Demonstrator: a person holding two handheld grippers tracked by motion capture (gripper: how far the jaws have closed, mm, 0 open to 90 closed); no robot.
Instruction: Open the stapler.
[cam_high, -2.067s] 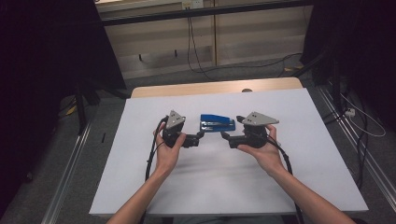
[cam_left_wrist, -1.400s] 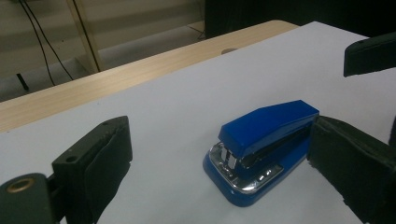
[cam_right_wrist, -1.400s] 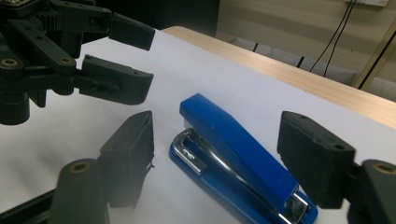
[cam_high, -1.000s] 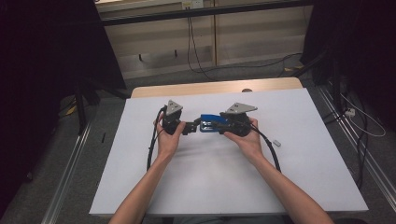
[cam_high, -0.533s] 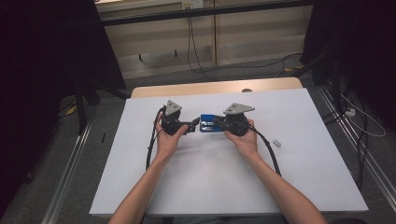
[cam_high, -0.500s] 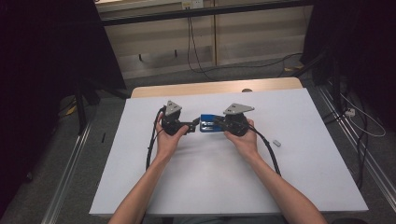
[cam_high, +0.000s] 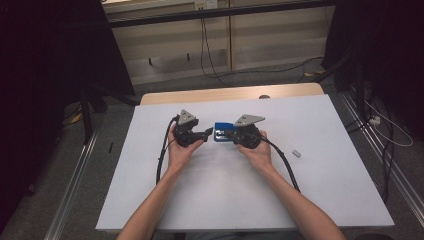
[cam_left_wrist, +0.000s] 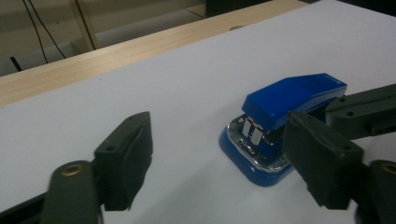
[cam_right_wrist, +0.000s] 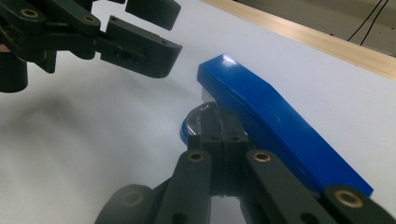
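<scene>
Stapler (cam_high: 222, 134), blue, flat on the white tabletop (cam_high: 325, 200) in the high view, toward the far edge and right between the two grippers. Left gripper (cam_high: 207, 133) aimed at its left end, right gripper (cam_high: 231, 135) at its right part, each in a hand. Small grey piece (cam_high: 296, 153) well apart to the right.

Left gripper view: jaws released and apart, just been closing, nothing between them yet. Stapler (cam_left_wrist: 289, 100) ahead and off toward the right-hand jaw, nose toward the camera. Right gripper (cam_left_wrist: 364, 105) reaching in at the stapler's right.

Right gripper view: jaws clenched, pads together, tips (cam_right_wrist: 219, 122) against the base at the stapler's (cam_right_wrist: 280, 126) nose, beside and below the blue top arm. Cannot tell whether anything thin is pinched there. Left gripper (cam_right_wrist: 140, 37) hanging above and to the left, just clear of the nose.

Probably the approach step — bracing the stapler with the right, bringing the left in for a hold. Next move calls for sliding the left gripper sideways until the nose sits squarely between its jaws, then closing on both sides — and keeping the right steady, since a light stapler on a smooth tabletop would likely skid under a one-sided push.
</scene>
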